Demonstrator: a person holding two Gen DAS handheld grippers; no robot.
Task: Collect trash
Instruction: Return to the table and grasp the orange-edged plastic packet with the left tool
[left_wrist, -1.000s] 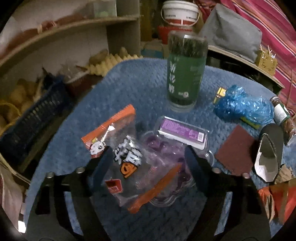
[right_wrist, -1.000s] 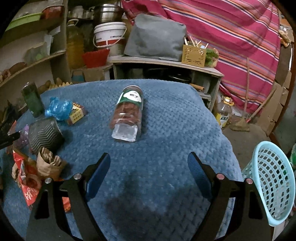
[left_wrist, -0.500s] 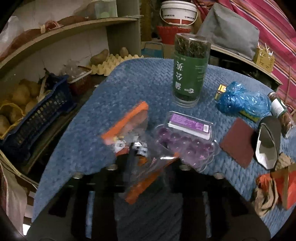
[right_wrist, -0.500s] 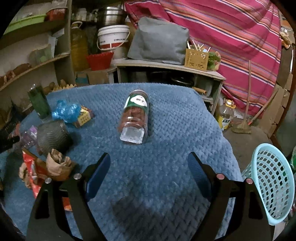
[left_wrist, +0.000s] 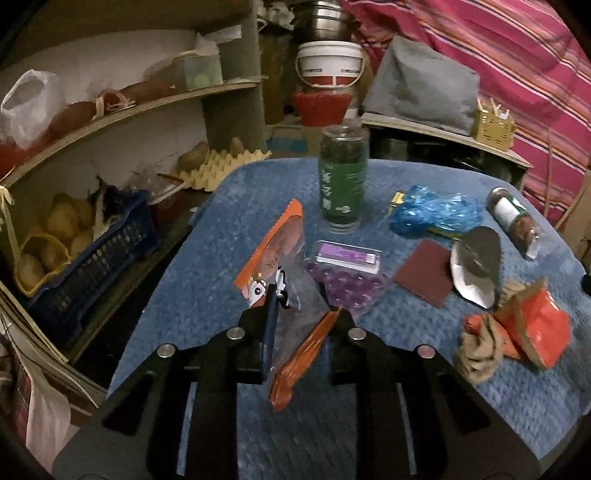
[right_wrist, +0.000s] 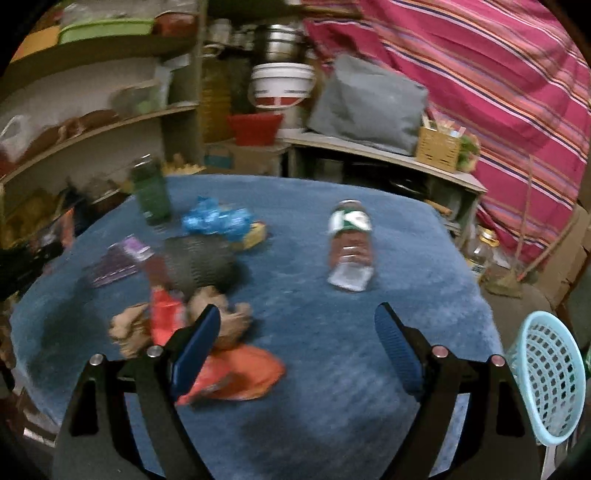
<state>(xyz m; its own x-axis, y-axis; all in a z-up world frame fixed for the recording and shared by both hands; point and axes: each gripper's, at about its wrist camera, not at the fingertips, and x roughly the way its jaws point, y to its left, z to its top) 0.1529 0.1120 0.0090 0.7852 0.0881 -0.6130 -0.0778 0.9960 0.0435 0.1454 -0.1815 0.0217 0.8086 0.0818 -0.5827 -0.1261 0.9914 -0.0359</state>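
Observation:
My left gripper (left_wrist: 297, 325) is shut on a clear snack wrapper with orange edges (left_wrist: 277, 254) and holds it above the blue table cover (left_wrist: 207, 266). Below it lies a clear tray with purple balls (left_wrist: 345, 271). Crumpled orange and brown wrappers (left_wrist: 517, 332) lie at the right; they also show in the right wrist view (right_wrist: 207, 332). My right gripper (right_wrist: 299, 339) is open and empty above the table, its left finger over those wrappers. A light blue basket (right_wrist: 546, 373) stands off the table's right edge.
A tall green jar (left_wrist: 343, 184) stands upright at the back. A blue plastic bag (left_wrist: 432, 214), a brown square pad (left_wrist: 424, 271), a grey pouch (left_wrist: 476, 266) and a lying bottle (right_wrist: 351, 243) are on the table. Shelves and a dark blue crate (left_wrist: 85, 254) stand at the left.
My left gripper has shut on the snack wrapper and lifted it off the table. My right gripper has swung left toward the crumpled wrappers, still open.

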